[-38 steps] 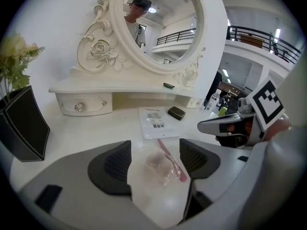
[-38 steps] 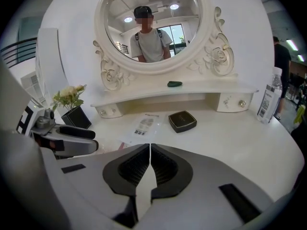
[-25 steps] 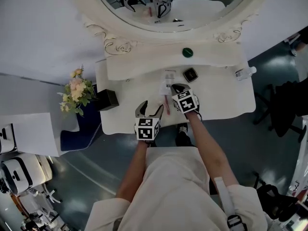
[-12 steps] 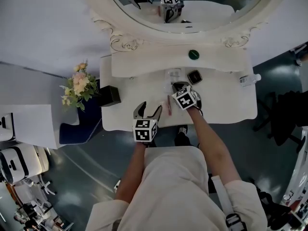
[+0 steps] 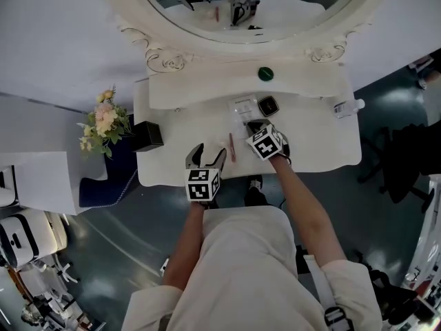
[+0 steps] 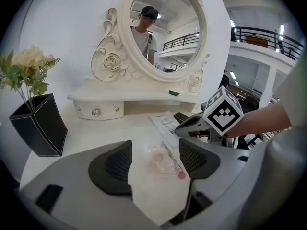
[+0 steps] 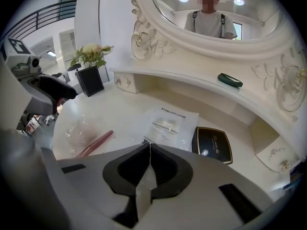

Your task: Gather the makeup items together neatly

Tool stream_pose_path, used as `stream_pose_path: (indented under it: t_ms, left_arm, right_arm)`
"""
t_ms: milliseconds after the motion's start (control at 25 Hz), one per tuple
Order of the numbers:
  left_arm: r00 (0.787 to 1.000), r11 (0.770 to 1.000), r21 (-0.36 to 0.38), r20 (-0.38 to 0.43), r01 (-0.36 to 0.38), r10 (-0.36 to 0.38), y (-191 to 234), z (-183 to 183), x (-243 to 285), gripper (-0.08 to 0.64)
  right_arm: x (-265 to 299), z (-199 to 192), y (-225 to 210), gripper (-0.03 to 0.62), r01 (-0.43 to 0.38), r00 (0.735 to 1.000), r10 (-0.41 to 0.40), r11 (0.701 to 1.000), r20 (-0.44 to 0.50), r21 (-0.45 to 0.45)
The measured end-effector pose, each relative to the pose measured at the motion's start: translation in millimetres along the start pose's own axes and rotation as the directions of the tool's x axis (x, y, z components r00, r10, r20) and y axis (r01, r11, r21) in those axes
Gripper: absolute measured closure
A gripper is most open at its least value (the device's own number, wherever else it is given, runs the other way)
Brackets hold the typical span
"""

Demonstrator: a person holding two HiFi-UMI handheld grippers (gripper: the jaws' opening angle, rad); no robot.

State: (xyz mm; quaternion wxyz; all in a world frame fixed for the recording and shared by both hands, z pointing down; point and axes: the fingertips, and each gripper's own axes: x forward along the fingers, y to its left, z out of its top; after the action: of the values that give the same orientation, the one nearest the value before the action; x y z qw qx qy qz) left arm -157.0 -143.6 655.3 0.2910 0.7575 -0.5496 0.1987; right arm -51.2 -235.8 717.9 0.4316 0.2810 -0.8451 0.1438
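A slim pink makeup pencil [image 5: 232, 147] lies on the white dressing table [image 5: 324, 150], partly on a crumpled clear plastic wrapper [image 6: 160, 162]. A white printed leaflet [image 7: 168, 123] lies flat beside a black compact [image 7: 212, 144]. My left gripper [image 5: 207, 154] is open near the front edge, with the pencil [image 6: 173, 161] and wrapper on the table just beyond its jaws. My right gripper [image 7: 149, 146] is shut, its tips at the leaflet's near corner. I cannot tell whether it pinches the paper.
A green oval item [image 5: 265, 73] rests on the shelf under the oval mirror [image 5: 241, 5]. A black vase [image 5: 147, 136] with flowers stands at the table's left end. A small clear bottle [image 5: 348, 105] lies at the right end.
The head view has shifted a little. Both grippers and the items on the table keep their places.
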Motion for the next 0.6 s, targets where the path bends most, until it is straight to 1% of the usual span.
stream_pose_path:
  t_ms: [320,440,600]
  left_arm:
    - [1.000,1.000,0.002,0.014,0.003,-0.003,-14,-1,0,0.239]
    - [1.000,1.000,-0.007,0.014,-0.001,0.001,-15,-4,-2,0.241]
    - [1.000,1.000,-0.018,0.021,-0.002,0.002,-19,-4,0,0.241]
  right_arm:
    - [-19,-25,19,0.546,0.037,0.999,-0.037,0.997,0.000,0.060]
    - [-23,-31,31,0.546,0.030,0.999,-0.030,0.997,0.009,0.071]
    - [-31,-41,39,0.546,0.020,1.000,-0.021,0.998,0.010,0.064]
